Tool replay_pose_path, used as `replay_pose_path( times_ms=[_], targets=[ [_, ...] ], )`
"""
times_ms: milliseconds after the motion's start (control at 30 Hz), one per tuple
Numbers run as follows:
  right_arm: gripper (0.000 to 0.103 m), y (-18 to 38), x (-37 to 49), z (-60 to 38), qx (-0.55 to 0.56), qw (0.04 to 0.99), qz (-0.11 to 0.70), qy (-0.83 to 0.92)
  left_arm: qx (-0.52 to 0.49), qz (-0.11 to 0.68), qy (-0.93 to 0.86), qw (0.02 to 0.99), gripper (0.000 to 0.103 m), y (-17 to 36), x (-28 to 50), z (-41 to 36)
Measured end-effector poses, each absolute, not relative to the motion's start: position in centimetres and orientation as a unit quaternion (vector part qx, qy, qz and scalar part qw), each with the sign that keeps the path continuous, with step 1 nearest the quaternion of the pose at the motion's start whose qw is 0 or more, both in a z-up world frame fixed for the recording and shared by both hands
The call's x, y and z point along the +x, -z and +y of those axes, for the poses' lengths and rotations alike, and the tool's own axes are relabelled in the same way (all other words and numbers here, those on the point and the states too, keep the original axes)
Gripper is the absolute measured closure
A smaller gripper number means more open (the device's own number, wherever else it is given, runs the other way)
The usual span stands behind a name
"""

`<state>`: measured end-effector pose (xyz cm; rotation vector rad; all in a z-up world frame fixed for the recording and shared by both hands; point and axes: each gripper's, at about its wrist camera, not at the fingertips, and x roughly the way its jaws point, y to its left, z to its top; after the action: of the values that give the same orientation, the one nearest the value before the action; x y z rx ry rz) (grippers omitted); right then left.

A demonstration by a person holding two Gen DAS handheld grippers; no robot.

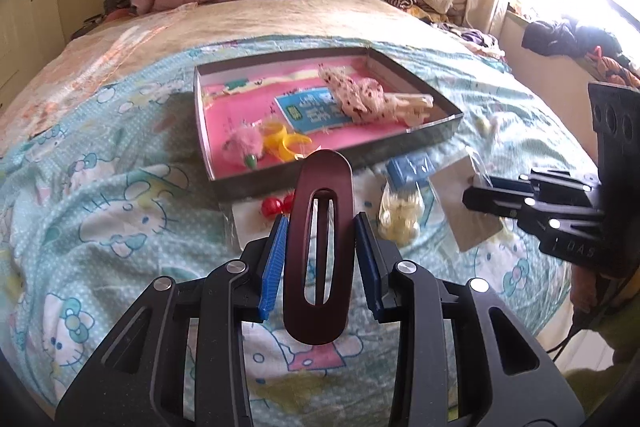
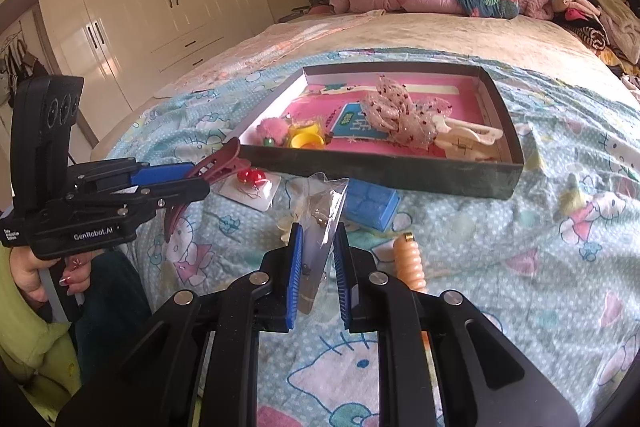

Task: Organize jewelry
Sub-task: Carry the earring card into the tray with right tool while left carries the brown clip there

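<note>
Left claw (image 1: 320, 251) is pinching a dark red oval hair clip (image 1: 319, 247), held above the bed (image 1: 100, 187), short of the tray's near wall. Right claw (image 2: 316, 267) is pinching a clear plastic packet (image 2: 324, 215) holding small pieces; contents too small to identify. The shallow tray (image 2: 440, 175) sits on the cartoon-print blanket (image 2: 520, 267) and holds a pink fluffy item (image 1: 242, 147), yellow ring-shaped pieces (image 1: 286, 143), a spotted lace bow (image 2: 396, 119) and a cream claw clip (image 2: 468, 139). Lying between the claws and the tray: red bead earrings on a card (image 2: 250, 183), a blue box (image 2: 370, 203), a bag of pale beads (image 1: 400, 215). A peach coiled band (image 2: 410, 259) lies just beside the right claw.
</note>
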<state>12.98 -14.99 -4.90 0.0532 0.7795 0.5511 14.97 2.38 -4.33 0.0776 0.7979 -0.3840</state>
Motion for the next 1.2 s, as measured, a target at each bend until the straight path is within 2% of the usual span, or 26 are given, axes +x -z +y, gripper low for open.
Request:
replay_pose_path(
  times_ms=[633,1200],
  targets=[
    [0.088,2.0,16.2,-16.2,0.022,0.907,0.339,-0.248,0.019,0.359,0.184,0.915,0.077,2.3,19.3,0.6],
    [0.088,1.4,19.6,-18.5,0.022,0.919,0.328,-0.216,0.017,0.358,0.18,0.916,0.077,2.9,23.0,-1.2]
  ],
)
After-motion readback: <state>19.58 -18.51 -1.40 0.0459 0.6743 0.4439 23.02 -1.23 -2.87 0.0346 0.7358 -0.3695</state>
